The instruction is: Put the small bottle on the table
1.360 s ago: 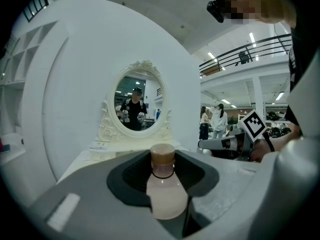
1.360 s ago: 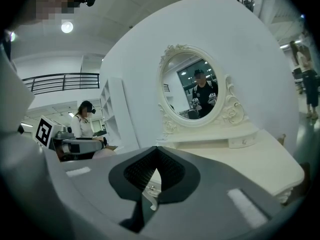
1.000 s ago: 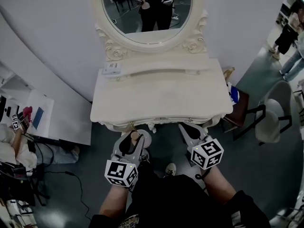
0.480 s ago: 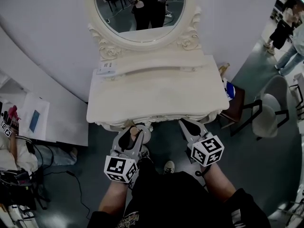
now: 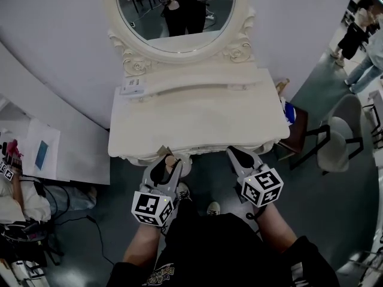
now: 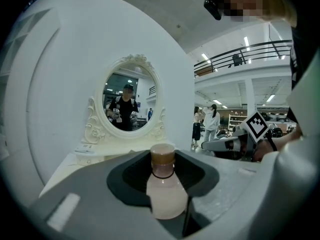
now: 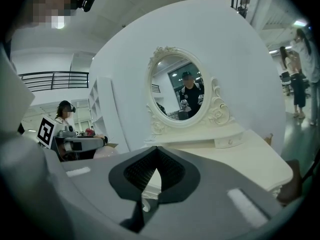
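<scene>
A small pale pink bottle (image 6: 165, 194) with a brown cap stands upright between the jaws of my left gripper (image 5: 167, 167), which is shut on it; from the head view the bottle (image 5: 170, 162) shows just at the front edge of the cream dressing table (image 5: 197, 124). My right gripper (image 5: 239, 158) is shut with nothing in it, its tips at the table's front edge to the right of the bottle. In the right gripper view the closed jaws (image 7: 155, 176) point toward the table top (image 7: 240, 154).
An oval mirror (image 5: 175, 11) in a carved cream frame stands at the table's back. A white card (image 5: 133, 88) lies on the raised back shelf at left. A wooden stool (image 5: 299, 130) and chair (image 5: 341, 142) stand to the right; a person sits at lower left.
Both grippers have edged slightly forward toward the table's front edge, the left one still carrying the bottle. The view has shifted a little.
</scene>
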Demonstrator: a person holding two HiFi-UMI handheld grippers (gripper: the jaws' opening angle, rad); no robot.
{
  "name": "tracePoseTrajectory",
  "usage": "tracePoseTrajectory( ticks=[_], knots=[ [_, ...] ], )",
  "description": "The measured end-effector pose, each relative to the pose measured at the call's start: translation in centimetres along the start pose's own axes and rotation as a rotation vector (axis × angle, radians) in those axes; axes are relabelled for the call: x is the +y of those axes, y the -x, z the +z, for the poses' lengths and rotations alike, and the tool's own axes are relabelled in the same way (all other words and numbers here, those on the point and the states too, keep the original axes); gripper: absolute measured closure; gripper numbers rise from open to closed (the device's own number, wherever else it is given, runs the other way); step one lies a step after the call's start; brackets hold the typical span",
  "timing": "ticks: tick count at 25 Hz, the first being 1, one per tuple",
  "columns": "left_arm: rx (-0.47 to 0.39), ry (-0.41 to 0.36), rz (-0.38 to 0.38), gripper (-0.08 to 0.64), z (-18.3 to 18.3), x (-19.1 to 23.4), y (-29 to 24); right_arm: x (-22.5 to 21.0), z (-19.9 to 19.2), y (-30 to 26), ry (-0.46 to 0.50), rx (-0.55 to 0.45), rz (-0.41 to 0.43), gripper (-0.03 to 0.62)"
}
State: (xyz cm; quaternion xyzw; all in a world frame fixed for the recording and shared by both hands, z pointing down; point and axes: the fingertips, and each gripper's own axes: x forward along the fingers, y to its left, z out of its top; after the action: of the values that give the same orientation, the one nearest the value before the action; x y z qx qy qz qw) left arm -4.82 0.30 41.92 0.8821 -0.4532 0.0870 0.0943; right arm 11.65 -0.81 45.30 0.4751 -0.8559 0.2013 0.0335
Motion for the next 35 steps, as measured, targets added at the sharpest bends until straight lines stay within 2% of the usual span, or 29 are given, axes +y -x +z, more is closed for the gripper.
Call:
tracePoseTrajectory(
  ticks=[16,35],
  knots=[
    [0.028,0.001,-0.038,0.42,0.6,5.1,-2.1,0.5,0.3,-5.1,-0.02,0.026,-0.025,0.563],
    [0.046,-0.02,-0.165,0.42,1.5,10.7,-6.4,-0.1,1.9,-9.3,-0.055,-0.007,-0.169,0.563]
  ],
)
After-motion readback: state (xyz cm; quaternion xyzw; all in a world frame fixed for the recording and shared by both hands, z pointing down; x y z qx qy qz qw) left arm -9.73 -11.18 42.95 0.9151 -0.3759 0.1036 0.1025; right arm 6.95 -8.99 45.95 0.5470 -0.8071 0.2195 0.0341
